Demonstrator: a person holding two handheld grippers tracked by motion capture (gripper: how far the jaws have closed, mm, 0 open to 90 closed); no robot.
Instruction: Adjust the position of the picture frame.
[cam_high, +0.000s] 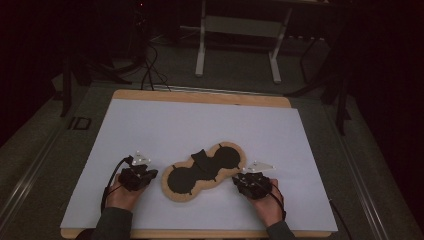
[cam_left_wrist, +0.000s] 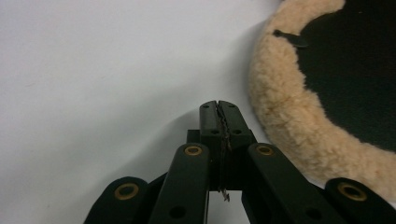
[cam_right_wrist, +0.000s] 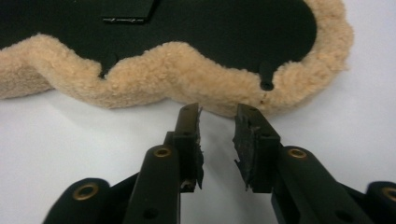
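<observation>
I read the work in hand as taking hold of the fleece-edged pad (cam_high: 202, 172), a peanut-shaped piece with two round black lobes, a short black strap across its waist and a thick tan fleece border all round. It lies flat on the white surface (cam_high: 200, 125), near the front edge, directly between my two hands. Its long axis runs on a diagonal in the high view, from the lobe low at the left up to the lobe at the right.

My left hand-held gripper (cam_high: 138, 176) sits just beside the lower left lobe; in the left gripper view its jaws are clenched tight together on nothing, and the fleece border (cam_left_wrist: 285, 116) lies off to the right of the tips, close but apart. My right hand-held gripper (cam_high: 250, 181) sits just below the upper right lobe. In the right gripper view its jaws stand apart with bare surface between them, the tips aimed straight at the fleece rim (cam_right_wrist: 219, 91) and just short of it, near a small black tab (cam_right_wrist: 266, 77) notched into the edge.

So I judge the right side the readier one: the rim lies dead ahead of it, a short push forward would put fleece between the jaws. The left would need to release first and swing toward the pad
</observation>
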